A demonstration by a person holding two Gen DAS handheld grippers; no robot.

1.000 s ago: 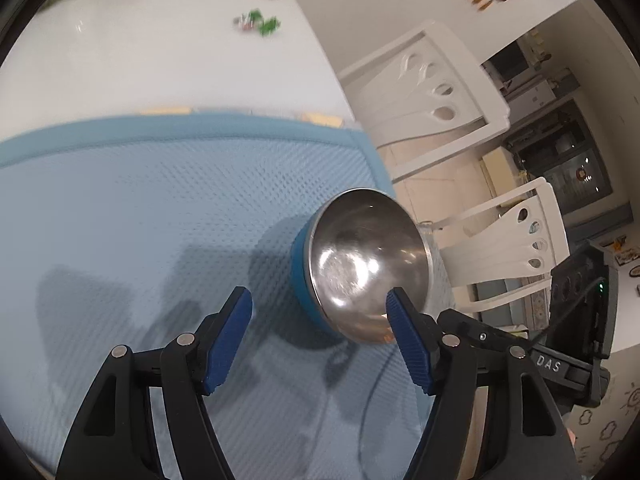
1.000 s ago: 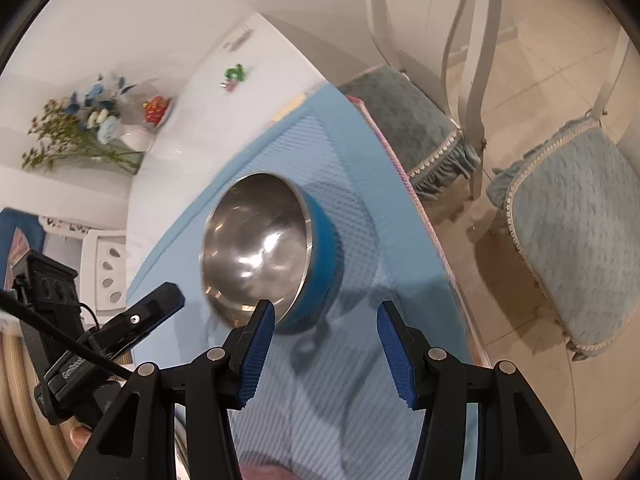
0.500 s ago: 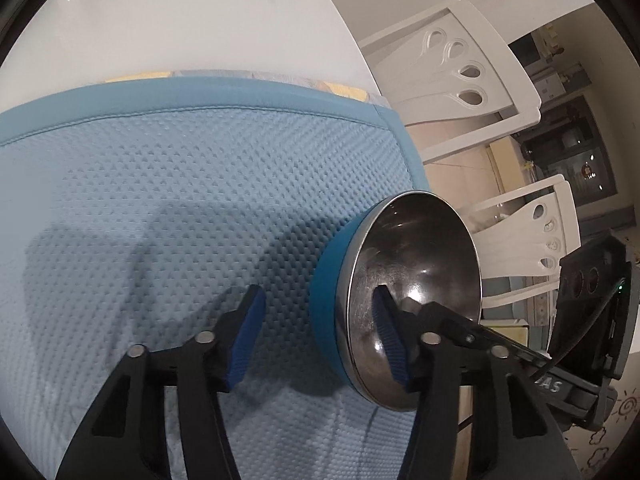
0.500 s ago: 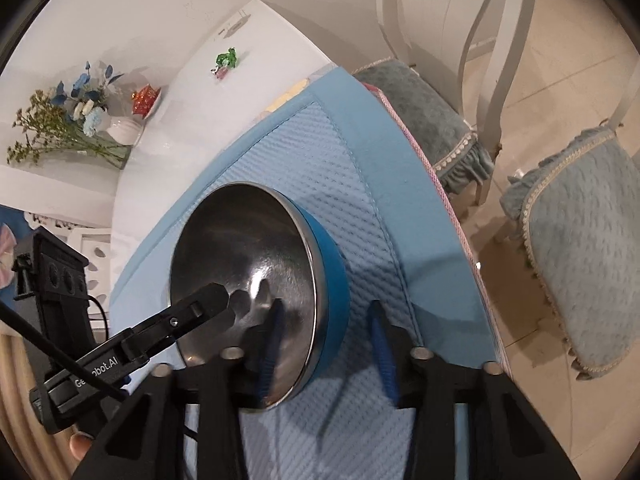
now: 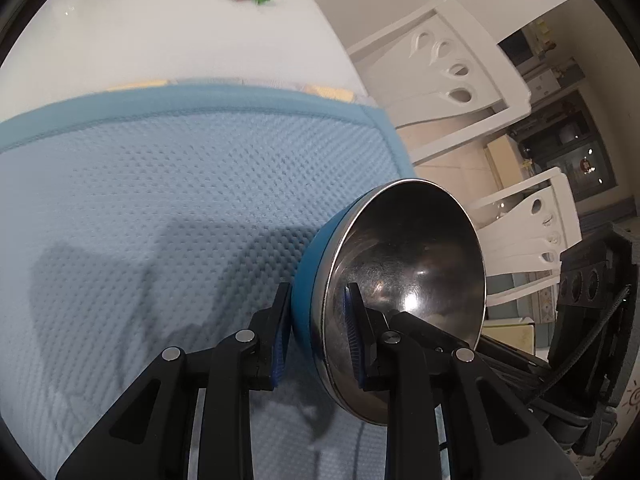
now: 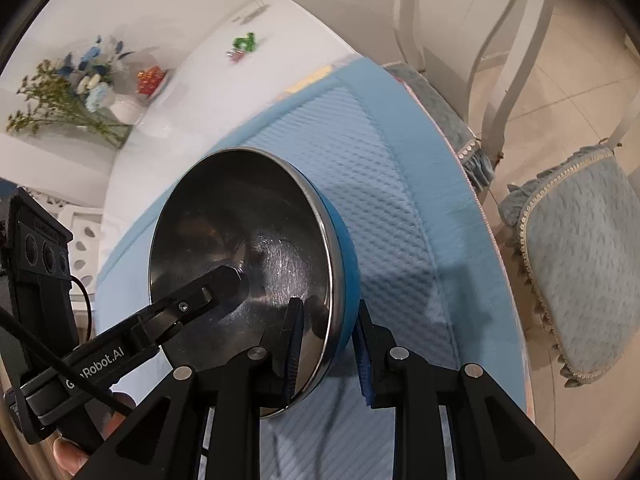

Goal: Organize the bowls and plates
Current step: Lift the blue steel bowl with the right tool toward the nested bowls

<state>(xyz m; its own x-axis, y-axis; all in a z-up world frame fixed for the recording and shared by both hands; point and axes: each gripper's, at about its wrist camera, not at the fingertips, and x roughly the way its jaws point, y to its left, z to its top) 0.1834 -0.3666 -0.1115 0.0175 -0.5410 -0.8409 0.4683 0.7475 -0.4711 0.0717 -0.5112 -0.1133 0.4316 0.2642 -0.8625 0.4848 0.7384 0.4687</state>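
A: Where is the bowl [image 5: 404, 280]?

B: On the blue textured mat [image 5: 160, 208], near its corner by the table edge. It has a steel inside and a blue outer shell, and it appears tilted. Whether its base touches the mat is hidden by the bowl itself.

A: And the left gripper [image 5: 316, 332]?

B: Closed down on the bowl's wall: one blue pad presses the blue outside, the other lies against the steel inside, with the rim between them.

A: The right gripper [image 6: 328, 344]?

B: It grips the rim as well, one finger inside the bowl, one outside on the blue shell. The inner pad looks flush with the steel; the outer one is partly hidden by the shell's curve, so I can't be sure it is in full contact.

A: What else is hard to read?

B: In the right wrist view the left gripper's finger [image 6: 216, 284] reaches into the bowl, but its pad is out of sight. A fingertip [image 6: 68, 454] shows at the bottom edge, mostly cut off. The small green thing on the white table [image 6: 244, 44] is blurred beyond naming.
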